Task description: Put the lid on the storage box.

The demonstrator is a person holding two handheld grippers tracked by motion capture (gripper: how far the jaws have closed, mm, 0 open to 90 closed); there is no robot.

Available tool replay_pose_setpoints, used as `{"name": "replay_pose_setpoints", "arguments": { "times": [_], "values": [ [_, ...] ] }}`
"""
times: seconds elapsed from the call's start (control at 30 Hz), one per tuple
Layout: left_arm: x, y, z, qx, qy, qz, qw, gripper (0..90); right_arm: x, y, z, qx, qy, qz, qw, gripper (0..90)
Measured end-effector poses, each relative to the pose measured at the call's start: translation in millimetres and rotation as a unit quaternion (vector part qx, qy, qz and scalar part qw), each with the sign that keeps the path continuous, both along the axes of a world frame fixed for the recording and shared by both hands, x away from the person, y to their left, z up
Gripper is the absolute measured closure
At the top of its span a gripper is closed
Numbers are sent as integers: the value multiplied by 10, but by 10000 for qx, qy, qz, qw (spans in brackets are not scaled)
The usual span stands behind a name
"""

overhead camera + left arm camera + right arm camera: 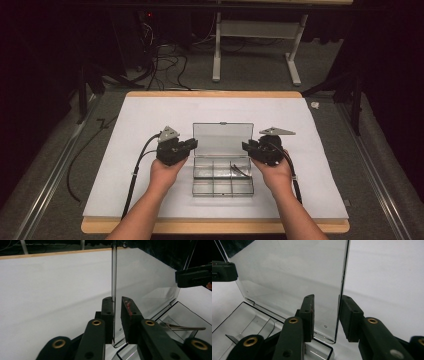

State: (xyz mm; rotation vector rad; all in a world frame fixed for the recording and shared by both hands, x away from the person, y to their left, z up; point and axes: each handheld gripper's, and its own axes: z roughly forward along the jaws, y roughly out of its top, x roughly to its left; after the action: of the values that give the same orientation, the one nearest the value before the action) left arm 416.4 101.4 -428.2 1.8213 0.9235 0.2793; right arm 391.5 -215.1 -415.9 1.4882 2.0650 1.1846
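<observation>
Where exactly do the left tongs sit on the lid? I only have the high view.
Observer: The left tongs straddle the lid's side edge. One jaw lies against it and a narrow gap shows at the other, so it is not clamped.
Operator: And the right tongs?
Observer: The right tongs stand wider open around the opposite edge, with a clear gap on the inner side.
Operator: What is the dark thing in the box?
Observer: A slim metal strip, lying flat in a compartment of the box next to the hinge.
</observation>
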Motion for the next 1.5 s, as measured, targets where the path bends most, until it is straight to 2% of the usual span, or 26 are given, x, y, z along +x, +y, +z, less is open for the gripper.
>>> {"name": "replay_pose_setpoints", "arguments": {
  "times": [0.3, 0.5, 0.67, 0.9, 1.27, 1.5],
  "values": [
    [-133, -36, 33, 127, -220, -55, 9997, 737, -109, 20, 20, -62, -137, 114, 9998, 617],
    [-238, -47, 43, 163, -287, -108, 9994, 669, -202, 26, 16, -35, -225, 170, 9996, 581],
    [-304, -19, 26, 66, -328, -169, 9993, 646, -287, 27, -1, -98, -341, 221, 9991, 557],
    [-417, 34, 16, -73, -363, -179, 9992, 640, -389, -12, -6, -29, -388, 215, 9990, 572],
    [-612, 107, -37, -74, -456, -301, 9985, 666, -554, -39, -40, -59, -374, 286, 9989, 605],
    [-693, 126, -97, -32, -446, -362, 9983, 669, -648, -68, -81, -135, -362, 303, 9988, 633]
  ]
}}
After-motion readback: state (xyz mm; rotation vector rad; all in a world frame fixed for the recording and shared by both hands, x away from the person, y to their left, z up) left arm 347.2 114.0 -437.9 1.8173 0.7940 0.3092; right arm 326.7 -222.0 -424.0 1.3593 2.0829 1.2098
